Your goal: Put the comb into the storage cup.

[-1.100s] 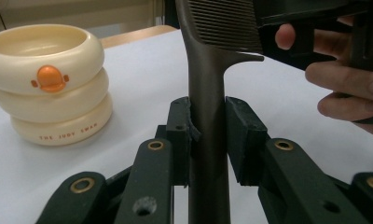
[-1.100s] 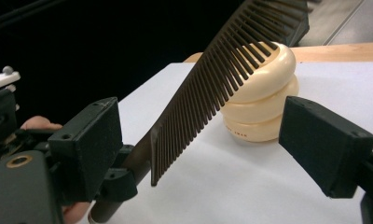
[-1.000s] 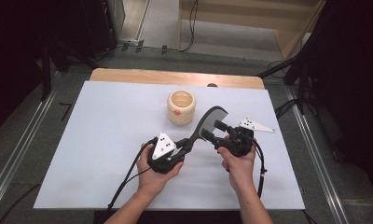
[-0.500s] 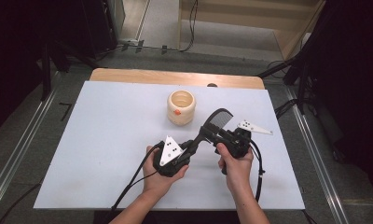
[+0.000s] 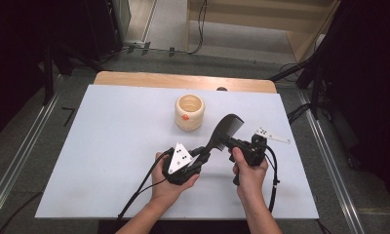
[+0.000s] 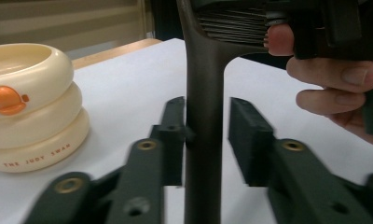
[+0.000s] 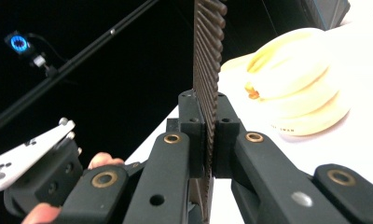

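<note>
Near the cream cup (image 5: 189,111), the right tool (image 7: 207,135) pinches a black comb (image 5: 223,130); the left tool (image 6: 205,140) is spread around its handle.

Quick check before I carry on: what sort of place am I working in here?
Probably a lab data-collection rig, not a home. A white-topped table stands on a grey floor with metal rails along its sides, cables trail behind it, and the surroundings are dark.
</note>
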Demonstrator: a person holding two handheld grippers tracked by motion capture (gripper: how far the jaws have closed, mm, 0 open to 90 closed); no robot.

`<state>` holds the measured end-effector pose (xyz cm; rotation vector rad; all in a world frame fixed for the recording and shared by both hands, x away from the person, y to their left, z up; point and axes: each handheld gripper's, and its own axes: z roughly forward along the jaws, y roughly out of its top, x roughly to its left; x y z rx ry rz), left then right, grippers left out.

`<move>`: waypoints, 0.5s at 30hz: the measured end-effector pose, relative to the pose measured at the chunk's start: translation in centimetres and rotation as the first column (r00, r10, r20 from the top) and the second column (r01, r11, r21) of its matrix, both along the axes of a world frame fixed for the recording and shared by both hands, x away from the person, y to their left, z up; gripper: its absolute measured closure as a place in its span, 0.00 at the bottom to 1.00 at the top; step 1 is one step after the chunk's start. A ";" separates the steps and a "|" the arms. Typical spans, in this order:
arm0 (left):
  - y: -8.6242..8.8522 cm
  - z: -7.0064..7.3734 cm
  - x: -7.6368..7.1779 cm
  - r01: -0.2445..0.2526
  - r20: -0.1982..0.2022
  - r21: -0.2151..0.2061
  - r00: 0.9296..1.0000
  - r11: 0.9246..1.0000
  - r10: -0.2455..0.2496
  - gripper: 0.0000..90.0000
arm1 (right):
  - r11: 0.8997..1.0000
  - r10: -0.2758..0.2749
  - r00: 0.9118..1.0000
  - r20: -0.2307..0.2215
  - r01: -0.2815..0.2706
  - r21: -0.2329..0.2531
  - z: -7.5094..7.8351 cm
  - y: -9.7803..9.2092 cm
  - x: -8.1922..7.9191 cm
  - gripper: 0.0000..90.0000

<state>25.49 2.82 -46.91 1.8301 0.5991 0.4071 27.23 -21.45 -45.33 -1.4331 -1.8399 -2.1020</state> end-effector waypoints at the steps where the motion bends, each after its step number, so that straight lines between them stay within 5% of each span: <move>1: 0.1 0.1 -0.1 -0.002 -0.005 0.002 1.000 1.000 0.002 0.62 | 1.000 -0.008 1.000 0.014 0.008 -0.011 0.1 0.0 -0.1 0.94; 2: 0.2 0.1 -0.1 -0.002 -0.014 0.005 1.000 1.000 0.002 0.62 | 1.000 -0.008 1.000 0.014 0.008 -0.011 0.1 0.0 -0.1 0.94; 7: 1.4 0.4 0.1 -0.024 -0.063 -0.029 0.998 0.999 0.022 0.31 | 0.999 -0.018 0.997 0.078 0.021 -0.042 0.6 0.0 -0.5 0.94; 15: 4.5 0.6 0.8 -0.051 -0.122 -0.053 0.991 0.997 0.045 0.12 | 0.996 -0.028 0.990 0.136 0.039 -0.080 1.0 0.2 -0.7 0.94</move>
